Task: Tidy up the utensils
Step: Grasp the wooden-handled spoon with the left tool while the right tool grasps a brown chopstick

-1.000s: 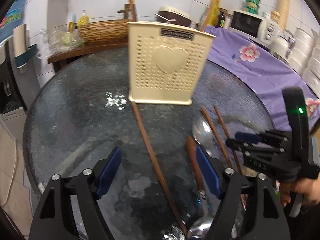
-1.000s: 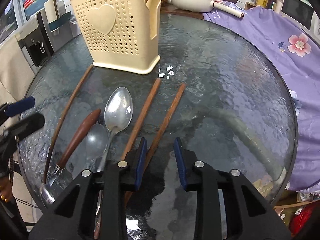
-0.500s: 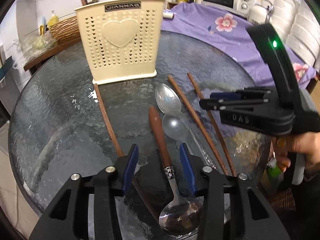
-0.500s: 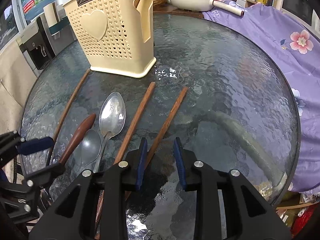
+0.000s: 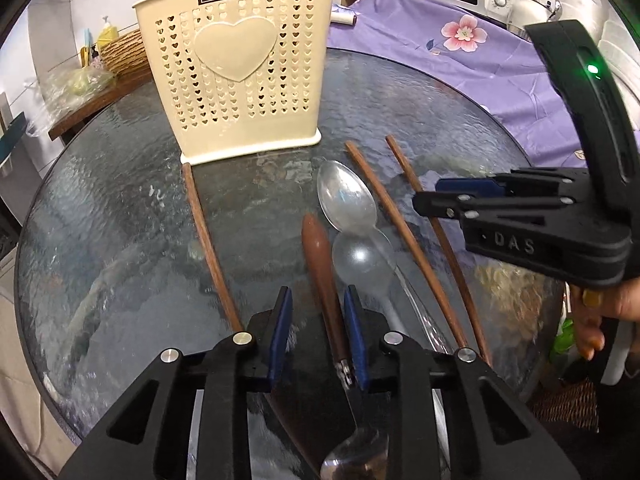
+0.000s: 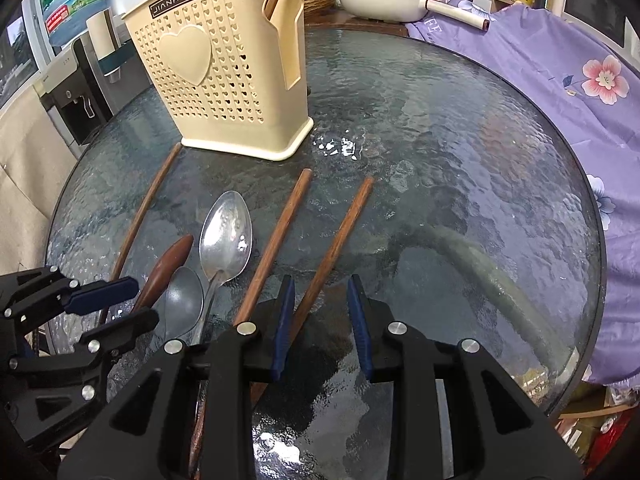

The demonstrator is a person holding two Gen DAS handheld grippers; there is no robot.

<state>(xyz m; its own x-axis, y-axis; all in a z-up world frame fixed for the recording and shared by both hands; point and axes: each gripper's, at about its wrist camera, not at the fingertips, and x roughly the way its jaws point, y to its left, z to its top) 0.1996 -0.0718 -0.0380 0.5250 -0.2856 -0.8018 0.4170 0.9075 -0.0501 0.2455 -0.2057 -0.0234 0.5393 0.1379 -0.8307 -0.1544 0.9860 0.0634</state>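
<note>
- Left wrist view: the cream plastic holder (image 5: 244, 76), perforated with small hearts around 1 large raised heart, reads "JIANHAO"; the right gripper (image 5: 436, 196) body reads "DAS".
- Textured round glass table (image 5: 120, 240) carries 3 wooden chopsticks and 2 metal spoons.
- Left gripper (image 5: 318, 332) jaws have just been closing around the wooden-handled spoon (image 5: 322, 276); contact unclear.
- Right gripper jaws stand narrowly apart over 1 chopstick (image 6: 340, 236), not pressing it.
- Spoon bowl is partly cut off.
</note>
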